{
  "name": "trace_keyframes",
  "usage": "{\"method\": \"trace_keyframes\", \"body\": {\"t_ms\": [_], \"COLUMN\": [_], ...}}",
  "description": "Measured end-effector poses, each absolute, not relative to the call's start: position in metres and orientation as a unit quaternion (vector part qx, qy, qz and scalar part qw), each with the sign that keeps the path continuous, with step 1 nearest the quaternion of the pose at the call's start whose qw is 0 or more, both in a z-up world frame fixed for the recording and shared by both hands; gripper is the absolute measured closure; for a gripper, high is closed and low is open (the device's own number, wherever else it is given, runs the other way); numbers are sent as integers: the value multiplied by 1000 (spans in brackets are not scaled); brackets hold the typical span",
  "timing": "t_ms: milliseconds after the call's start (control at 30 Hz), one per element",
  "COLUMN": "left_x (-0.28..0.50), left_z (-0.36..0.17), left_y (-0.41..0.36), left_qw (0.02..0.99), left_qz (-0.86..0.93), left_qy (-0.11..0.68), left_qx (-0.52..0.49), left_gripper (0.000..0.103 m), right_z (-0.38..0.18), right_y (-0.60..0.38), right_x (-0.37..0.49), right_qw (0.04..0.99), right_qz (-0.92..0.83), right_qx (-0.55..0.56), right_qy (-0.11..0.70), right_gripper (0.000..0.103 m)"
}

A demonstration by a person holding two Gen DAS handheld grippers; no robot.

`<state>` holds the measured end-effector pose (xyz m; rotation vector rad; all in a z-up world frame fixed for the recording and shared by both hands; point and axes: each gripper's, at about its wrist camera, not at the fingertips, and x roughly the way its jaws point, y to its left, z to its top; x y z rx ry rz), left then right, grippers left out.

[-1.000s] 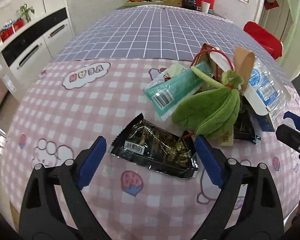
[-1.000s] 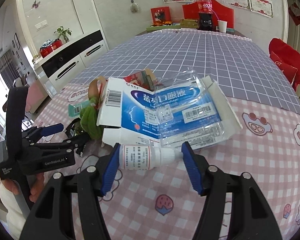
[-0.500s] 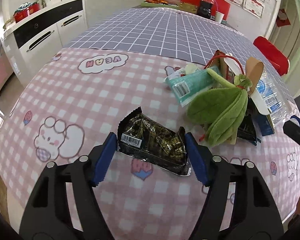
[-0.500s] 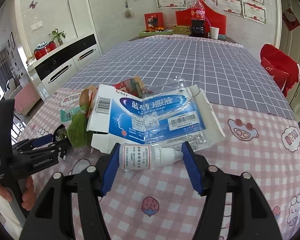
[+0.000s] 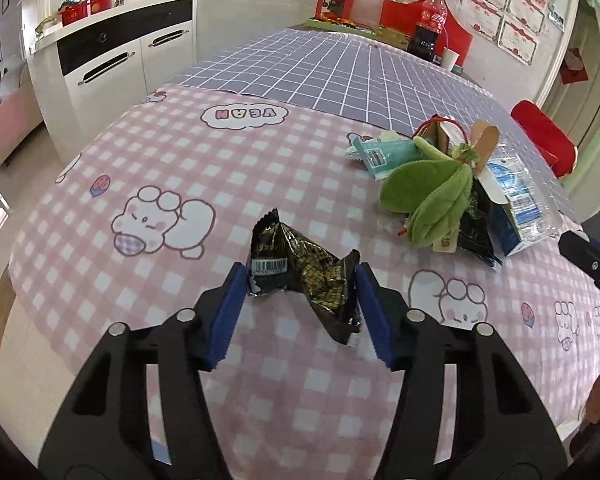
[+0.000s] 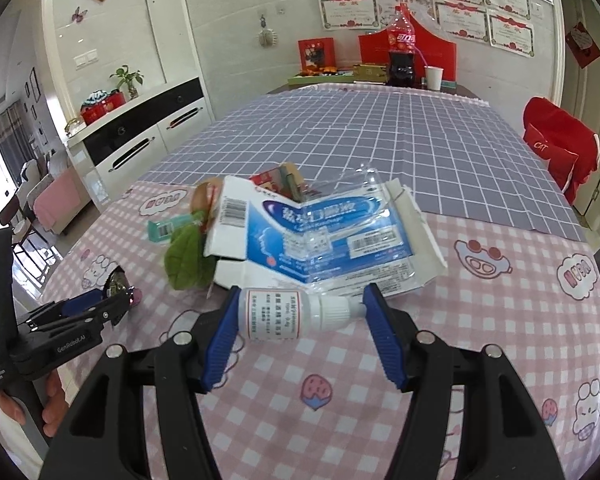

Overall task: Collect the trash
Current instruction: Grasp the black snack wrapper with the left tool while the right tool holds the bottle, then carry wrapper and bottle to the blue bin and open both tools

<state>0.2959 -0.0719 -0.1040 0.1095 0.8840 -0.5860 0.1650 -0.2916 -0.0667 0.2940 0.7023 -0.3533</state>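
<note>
Pick-up step: the left gripper [image 5: 302,282] is closing on the crumpled black snack wrapper [image 5: 304,276] at the near table edge — the right gripper [image 6: 298,312] clamps a small white bottle [image 6: 284,314] — next, probably lifting both away.

Two black plastic arms are seen rising from the lower edge of each wrist view, each tipped with a ribbed blue pad and fastened by silver round-headed screws. The left gripper [image 6: 120,300], seen at the lower left of the right wrist view, is marked "GenRobot.AI" in white on its black body, with a small white label on the handle.
</note>
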Motion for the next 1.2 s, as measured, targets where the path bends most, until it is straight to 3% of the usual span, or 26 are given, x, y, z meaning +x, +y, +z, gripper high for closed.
{"method": "trace_keyframes", "body": {"t_ms": [33,233,267,300,333,567,600,633,667,733,767,933,1200], "left_x": [295,297,297,297,297,317,324,329,332,333,332,327,297], "left_z": [-105,-114,-112,-110,-107,-106,-111,-116,-122,-120,-119,-114,-99], "left_y": [-71,-70,-69,-68,-67,-92,-98,-103,-108,-111,-111,-101,-48], "left_qw": [855,859,860,860,865,876,874,872,869,872,873,872,882], "left_qz": [-284,-260,-267,-273,-280,-248,-232,-222,-216,-213,-207,-210,-199], "left_qy": [431,437,433,427,415,409,420,427,435,427,428,435,425], "left_qx": [48,57,52,48,44,65,77,88,100,106,106,83,43], "left_gripper": [75,72,66,30,14,14,17,33,39,62,65,71,71], "right_z": [-66,-65,-65,-64,-64,-67,-67,-68,-67,-67,-67,-66,-54], "right_y": [-289,-280,-280,-281,-282,-291,-292,-292,-293,-294,-295,-296,-254], "right_x": [165,159,158,157,157,158,158,158,159,158,157,156,174], "right_qw": [914,916,916,916,915,913,913,913,913,913,913,914,930], "right_qz": [-170,-165,-166,-168,-169,-172,-173,-173,-173,-175,-176,-174,-117], "right_qx": [142,138,137,138,140,148,148,147,146,146,146,145,107], "right_qy": [341,339,339,339,338,339,340,340,339,339,339,335,331], "right_gripper": [42,42,42,42,42,42,42,42,42,42,42,42,42]}}
